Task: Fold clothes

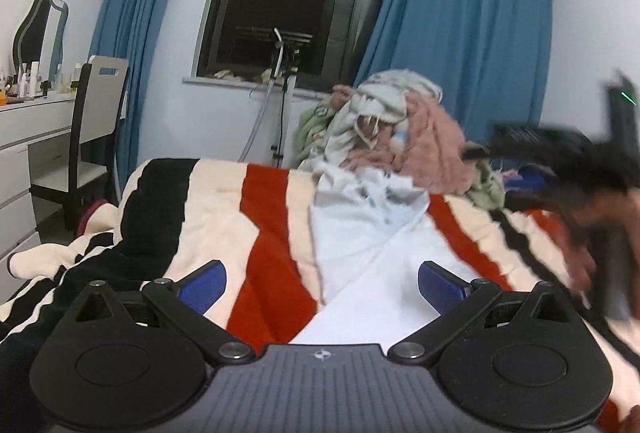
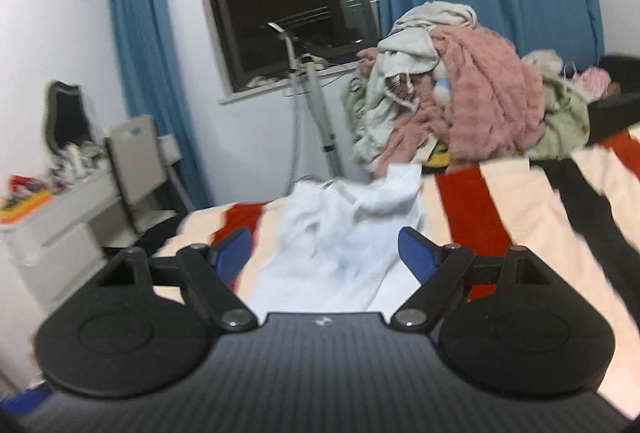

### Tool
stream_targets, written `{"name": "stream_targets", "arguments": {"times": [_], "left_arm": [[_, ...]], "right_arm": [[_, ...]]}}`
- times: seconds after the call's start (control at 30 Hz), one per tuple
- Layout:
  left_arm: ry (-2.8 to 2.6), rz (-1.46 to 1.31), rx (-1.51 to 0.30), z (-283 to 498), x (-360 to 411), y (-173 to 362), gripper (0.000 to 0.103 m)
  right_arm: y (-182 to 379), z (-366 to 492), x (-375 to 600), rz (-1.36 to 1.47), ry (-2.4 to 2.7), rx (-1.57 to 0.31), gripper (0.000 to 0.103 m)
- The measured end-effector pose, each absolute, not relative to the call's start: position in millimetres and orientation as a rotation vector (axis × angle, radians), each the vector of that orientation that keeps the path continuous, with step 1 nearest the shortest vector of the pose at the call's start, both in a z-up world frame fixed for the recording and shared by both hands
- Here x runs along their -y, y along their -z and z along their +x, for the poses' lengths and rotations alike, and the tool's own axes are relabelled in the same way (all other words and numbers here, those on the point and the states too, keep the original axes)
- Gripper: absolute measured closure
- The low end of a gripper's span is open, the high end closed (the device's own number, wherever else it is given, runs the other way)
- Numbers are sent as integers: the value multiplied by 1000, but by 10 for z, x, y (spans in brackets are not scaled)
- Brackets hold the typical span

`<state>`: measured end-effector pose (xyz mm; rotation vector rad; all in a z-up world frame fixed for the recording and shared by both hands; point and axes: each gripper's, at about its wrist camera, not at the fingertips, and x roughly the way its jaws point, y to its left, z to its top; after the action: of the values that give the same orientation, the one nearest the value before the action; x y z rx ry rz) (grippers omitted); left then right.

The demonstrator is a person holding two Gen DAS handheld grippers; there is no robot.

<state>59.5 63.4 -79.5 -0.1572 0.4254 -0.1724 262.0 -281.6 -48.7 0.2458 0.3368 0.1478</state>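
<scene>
A white garment [image 1: 360, 245] lies crumpled on the striped blanket [image 1: 208, 201], running from the near edge toward the far pile. My left gripper [image 1: 322, 283] hovers over its near part, open, nothing between the blue pads. In the right wrist view the same white garment [image 2: 340, 233] stretches ahead, and my right gripper [image 2: 324, 253] is open above it, holding nothing. The right gripper [image 1: 560, 161] shows blurred at the right of the left wrist view, held by a hand [image 1: 608, 217].
A heap of pink, cream and green clothes [image 1: 400, 129] sits at the far side of the bed [image 2: 500, 201]. A stand with a hose [image 1: 284, 93] is under the dark window. A chair [image 1: 96, 121] and dresser [image 1: 24, 137] stand at the left.
</scene>
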Motion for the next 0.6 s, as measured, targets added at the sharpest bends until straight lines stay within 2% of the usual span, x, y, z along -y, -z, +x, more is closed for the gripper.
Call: {"name": "stream_targets", "arguments": {"times": [0.3, 0.6], "left_arm": [[215, -126, -408, 163, -586, 565, 0], [228, -351, -617, 445, -915, 784, 1]], "right_arm": [[692, 1059, 2818, 192, -95, -352, 21], [862, 927, 2868, 261, -81, -427, 21]]}}
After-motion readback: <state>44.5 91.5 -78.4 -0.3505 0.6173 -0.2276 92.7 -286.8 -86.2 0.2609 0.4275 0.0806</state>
